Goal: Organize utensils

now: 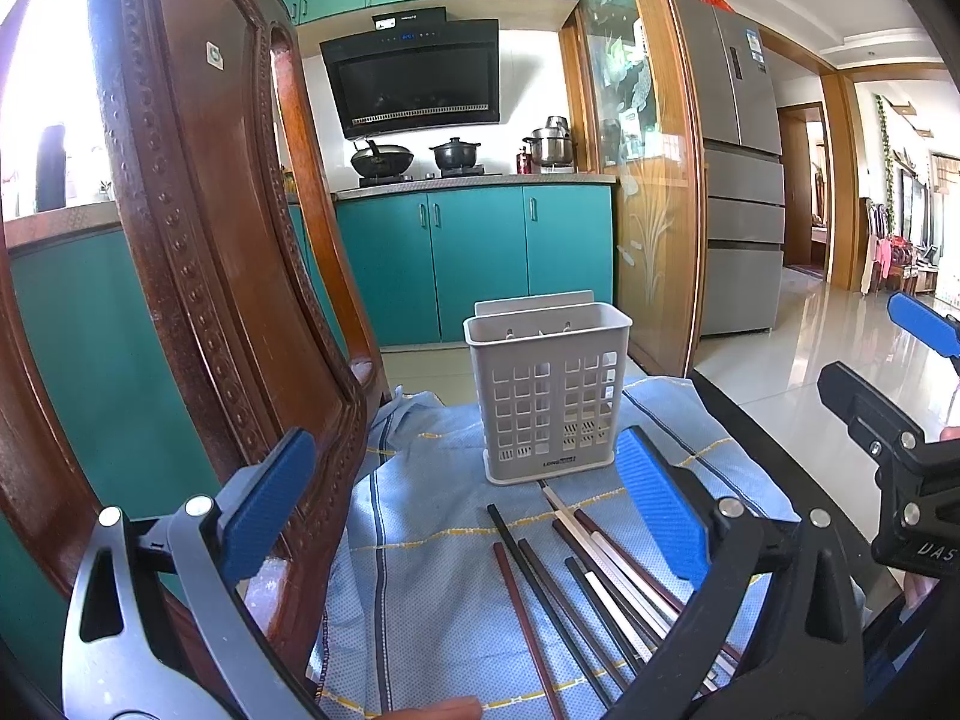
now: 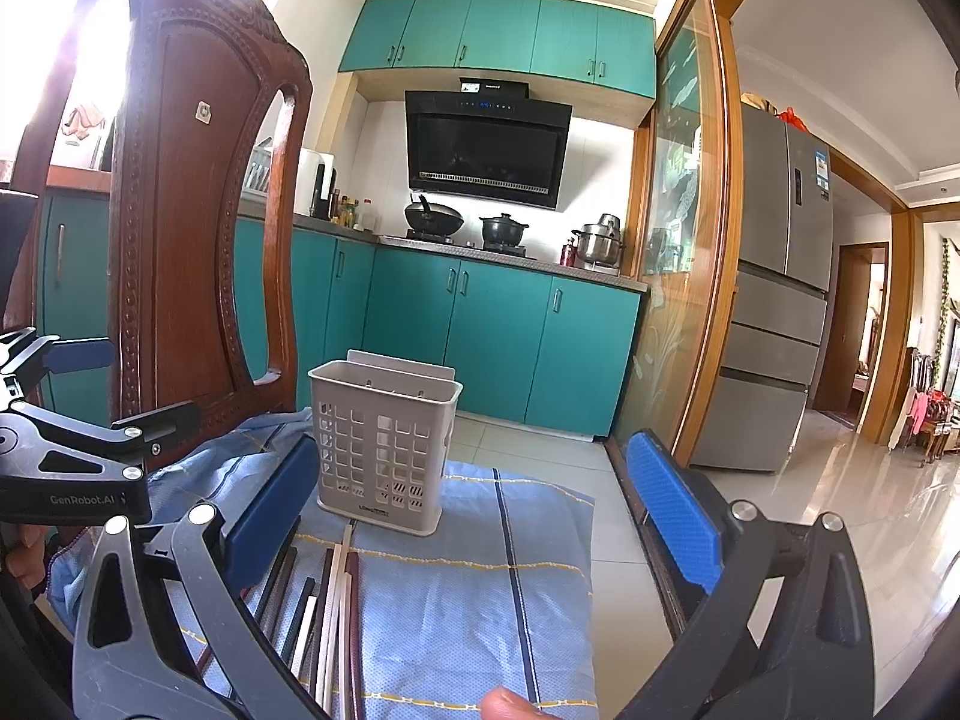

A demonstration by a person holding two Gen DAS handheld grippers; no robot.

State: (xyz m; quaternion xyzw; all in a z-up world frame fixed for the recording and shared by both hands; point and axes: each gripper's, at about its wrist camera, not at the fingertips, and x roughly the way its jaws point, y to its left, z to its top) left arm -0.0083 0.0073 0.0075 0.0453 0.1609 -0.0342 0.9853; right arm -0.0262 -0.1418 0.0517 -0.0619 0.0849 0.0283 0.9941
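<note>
A grey slotted utensil holder (image 1: 549,396) stands upright on a blue cloth (image 1: 420,540); it also shows in the right wrist view (image 2: 384,450). Several chopsticks (image 1: 582,576), dark, reddish-brown and white, lie loose on the cloth in front of it, and in the right wrist view (image 2: 333,612) too. My left gripper (image 1: 468,510) is open and empty above the near ends of the chopsticks. My right gripper (image 2: 480,516) is open and empty, to the right of the chopsticks. The holder looks empty.
A carved wooden chair back (image 1: 210,240) stands close on the left, also in the right wrist view (image 2: 192,228). The cloth's right edge drops to a tiled floor (image 2: 870,540). Teal kitchen cabinets (image 1: 474,258) and a fridge (image 1: 738,180) are behind.
</note>
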